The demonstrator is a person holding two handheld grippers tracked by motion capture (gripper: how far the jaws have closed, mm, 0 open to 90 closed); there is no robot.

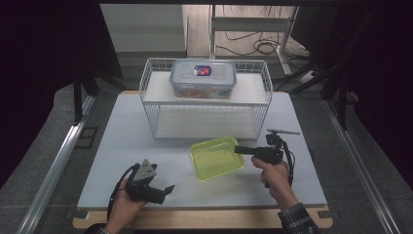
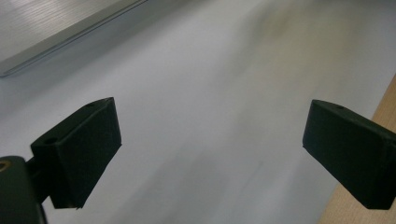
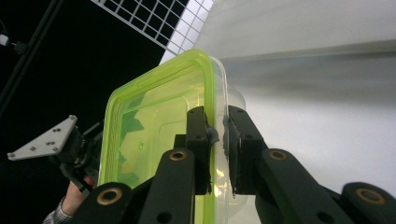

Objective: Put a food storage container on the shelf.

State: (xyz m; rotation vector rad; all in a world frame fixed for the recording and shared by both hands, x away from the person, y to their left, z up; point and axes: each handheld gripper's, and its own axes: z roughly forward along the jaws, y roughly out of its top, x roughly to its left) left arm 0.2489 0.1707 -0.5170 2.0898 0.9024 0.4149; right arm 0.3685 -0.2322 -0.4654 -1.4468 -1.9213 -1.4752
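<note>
While the green container (image 1: 216, 158) is pinched by its rim wall between the nearly closed jaws of the right gripper (image 3: 218, 140), just ahead of that gripper and raised off the table (image 1: 122, 146), it is best kept level and moved slowly. The left gripper (image 1: 168, 188) is held wide open and empty, resting low over the table.

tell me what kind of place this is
Probably a lab bench set up for recording: a white table framed by metal rails and dark curtains, with loose cables on the floor behind.
</note>
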